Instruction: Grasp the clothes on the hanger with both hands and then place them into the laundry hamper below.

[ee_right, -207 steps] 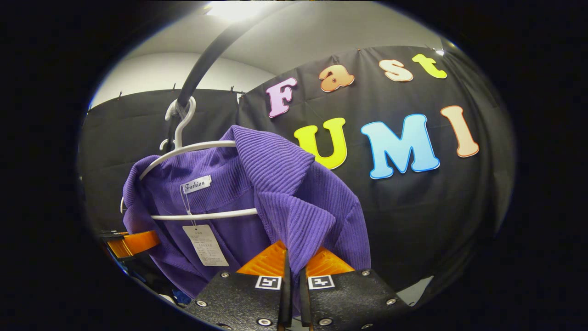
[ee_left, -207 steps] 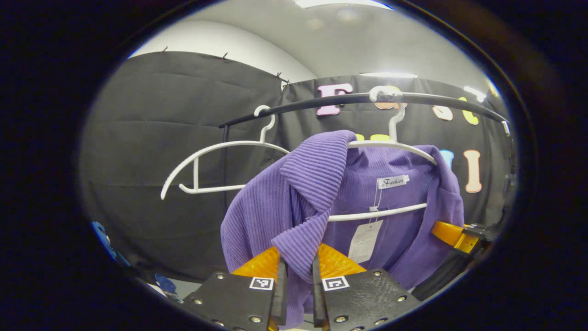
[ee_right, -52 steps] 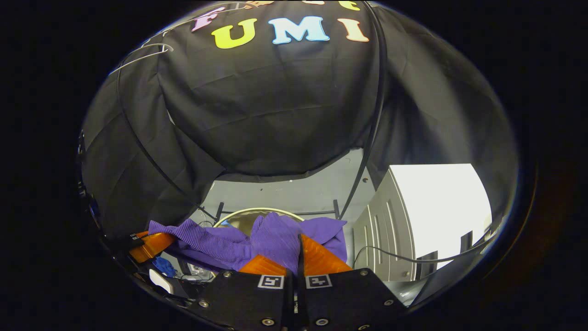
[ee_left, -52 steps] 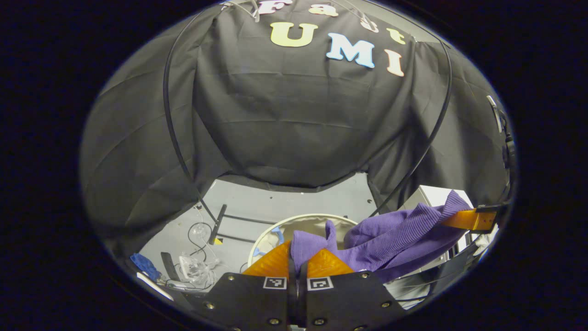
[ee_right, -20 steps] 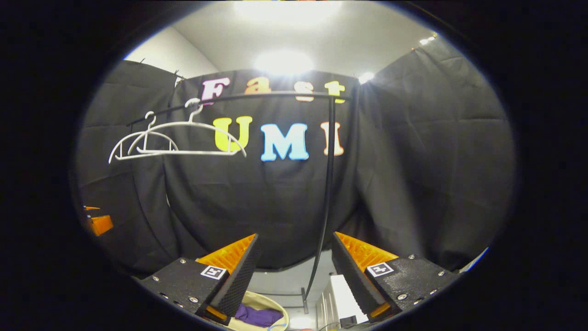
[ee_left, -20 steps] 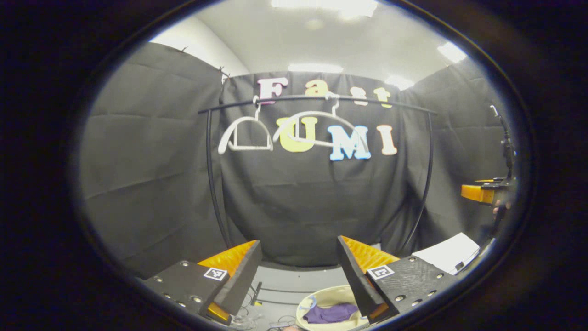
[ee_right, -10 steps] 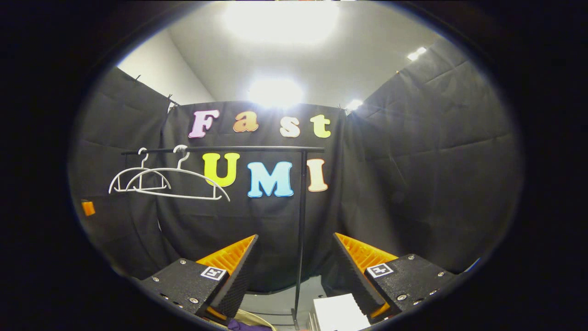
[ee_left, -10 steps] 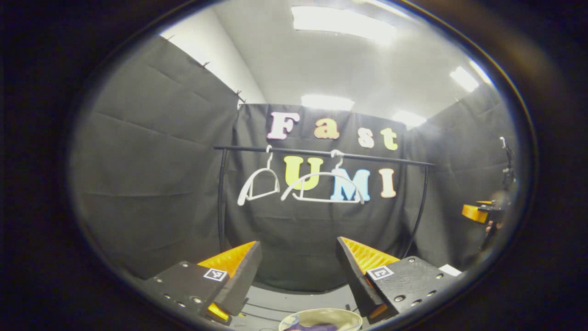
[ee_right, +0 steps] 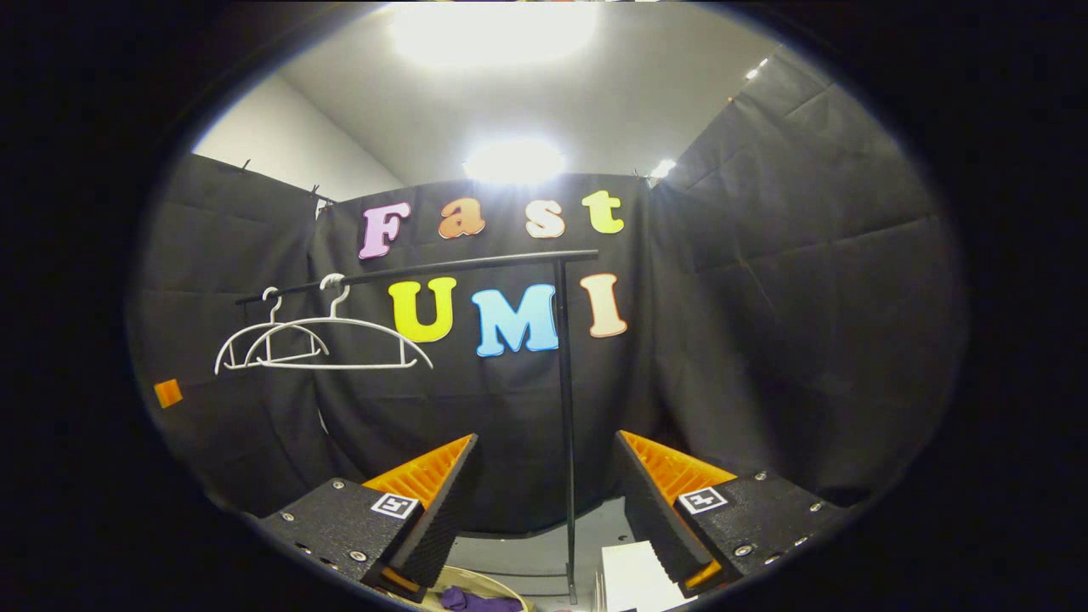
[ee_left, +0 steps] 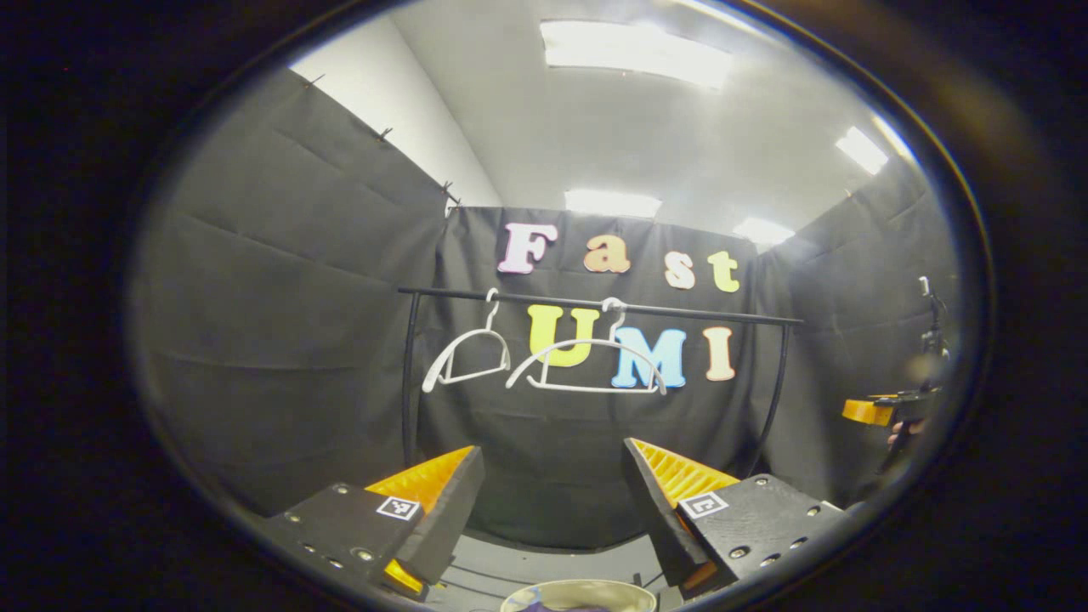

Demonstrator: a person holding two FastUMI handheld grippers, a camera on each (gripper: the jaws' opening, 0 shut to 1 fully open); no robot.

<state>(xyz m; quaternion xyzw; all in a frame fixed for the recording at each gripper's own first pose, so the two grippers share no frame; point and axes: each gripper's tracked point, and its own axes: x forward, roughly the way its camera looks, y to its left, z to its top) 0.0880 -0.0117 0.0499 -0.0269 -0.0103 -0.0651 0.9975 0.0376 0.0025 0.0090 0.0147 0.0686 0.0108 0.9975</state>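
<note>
Two bare white hangers (ee_left: 586,365) hang on the black rail (ee_left: 595,303); in the right gripper view the hangers (ee_right: 336,344) sit at the left under the rail (ee_right: 442,266). The purple garment (ee_right: 476,601) lies in the cream laundry hamper (ee_right: 501,588) at the bottom edge; the hamper's rim (ee_left: 578,589) also peeks into the left gripper view, with a sliver of purple inside. My left gripper (ee_left: 551,463) is open and holds nothing. My right gripper (ee_right: 544,450) is open and holds nothing too. Far off at the right of the left gripper view, the right gripper's orange finger (ee_left: 867,411) and a hand appear.
The rail's black upright post (ee_right: 565,425) stands straight ahead of the right gripper. A white cabinet (ee_right: 633,578) sits on the grey floor beside the post. Black cloth walls close the booth on three sides.
Since the first frames the purple garment came off the hanger, was lowered over the hamper and was let go. Over the last second both open grippers pulled back and tilted up; the hamper slid toward the bottom edge.
</note>
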